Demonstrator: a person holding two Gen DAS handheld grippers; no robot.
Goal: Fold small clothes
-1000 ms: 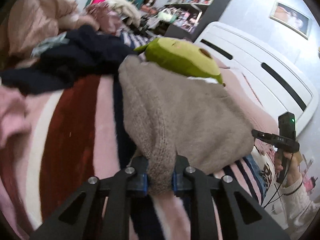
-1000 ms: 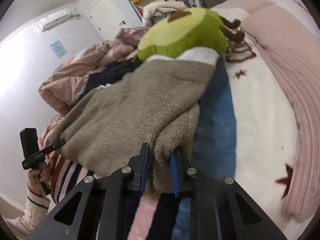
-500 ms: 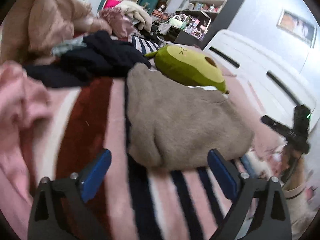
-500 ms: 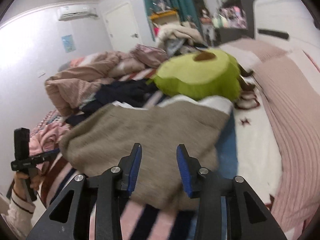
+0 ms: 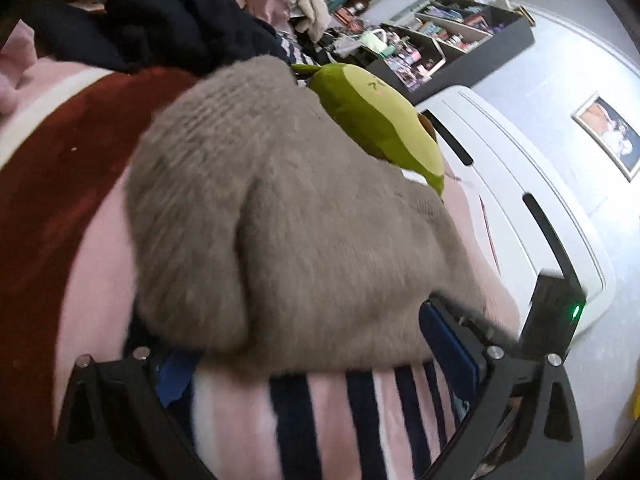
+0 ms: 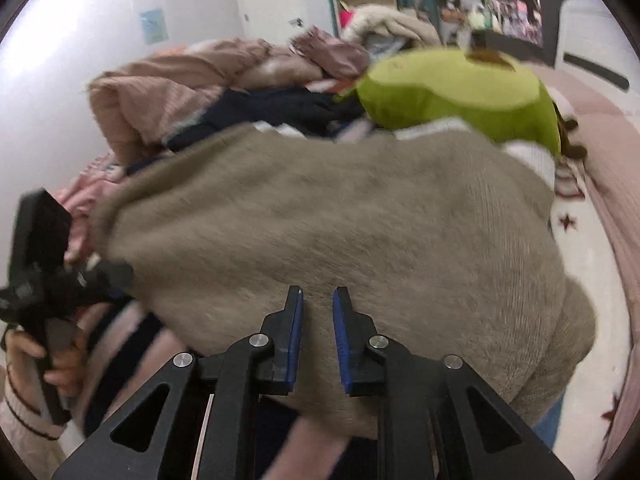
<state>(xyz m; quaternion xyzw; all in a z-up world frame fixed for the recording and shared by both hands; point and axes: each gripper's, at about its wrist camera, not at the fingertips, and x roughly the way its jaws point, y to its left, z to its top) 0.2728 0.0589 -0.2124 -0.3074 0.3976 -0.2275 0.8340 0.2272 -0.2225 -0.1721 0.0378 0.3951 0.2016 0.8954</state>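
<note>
A taupe knit sweater (image 5: pixel 288 216) lies folded on the striped blanket (image 5: pixel 328 420), with a green avocado plush (image 5: pixel 376 120) at its far edge. My left gripper (image 5: pixel 308 360) is open wide, and the sweater's near edge lies loose between its blue pads (image 5: pixel 444 344). In the right wrist view the same sweater (image 6: pixel 360 208) fills the middle. My right gripper (image 6: pixel 318 320) hovers over it with its jaws closing. A narrow gap is left and no cloth is pinched. The right gripper's black body (image 5: pixel 554 312) shows at the right of the left wrist view.
A heap of dark and pink clothes (image 5: pixel 168 20) lies behind the sweater, with pink bedding (image 6: pixel 168 92) further left. The white headboard (image 5: pixel 520 184) and dark shelves (image 5: pixel 452 40) stand beyond. A hand (image 6: pixel 52 360) holds the left gripper's handle at the bed's edge.
Both grippers let go of the sweater's near edge. The left jaws opened wide. The right jaws opened, then narrowed again, and moved left over the sweater's middle.
</note>
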